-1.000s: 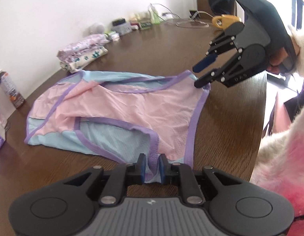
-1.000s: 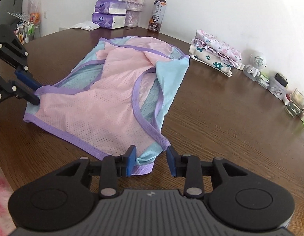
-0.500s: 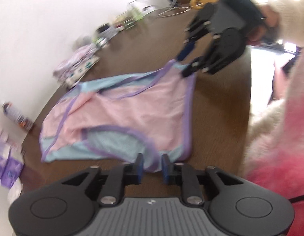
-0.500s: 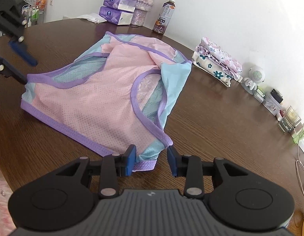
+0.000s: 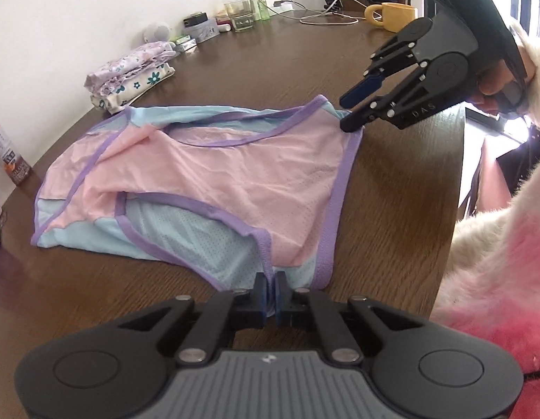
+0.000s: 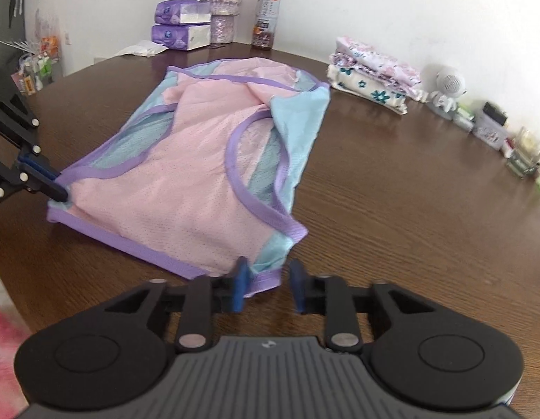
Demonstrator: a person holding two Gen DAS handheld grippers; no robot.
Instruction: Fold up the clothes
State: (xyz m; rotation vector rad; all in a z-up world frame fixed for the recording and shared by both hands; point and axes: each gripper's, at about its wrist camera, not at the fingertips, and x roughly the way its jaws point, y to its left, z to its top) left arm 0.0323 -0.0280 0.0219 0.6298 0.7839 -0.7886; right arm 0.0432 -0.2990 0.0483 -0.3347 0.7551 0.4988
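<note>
Centrally, a brown wooden table (image 5: pixel 392 209) fills both views. Across the middle of each frame lies the pink-and-blue garment (image 5: pixel 235 181), spread flat, with purple trim. At lower centre of the left wrist view, the left gripper (image 5: pixel 270 291) has its jaws nearly together, pinching a purple-edged corner of the garment. At lower centre of the right wrist view, the right gripper (image 6: pixel 268 288) stands with jaws apart, straddling the garment's near corner without clamping it. Toward the upper left of the left wrist view rests a stack of folded floral cloths (image 5: pixel 130 76); a yellow mug (image 5: pixel 392 15) sits upper right.
</note>
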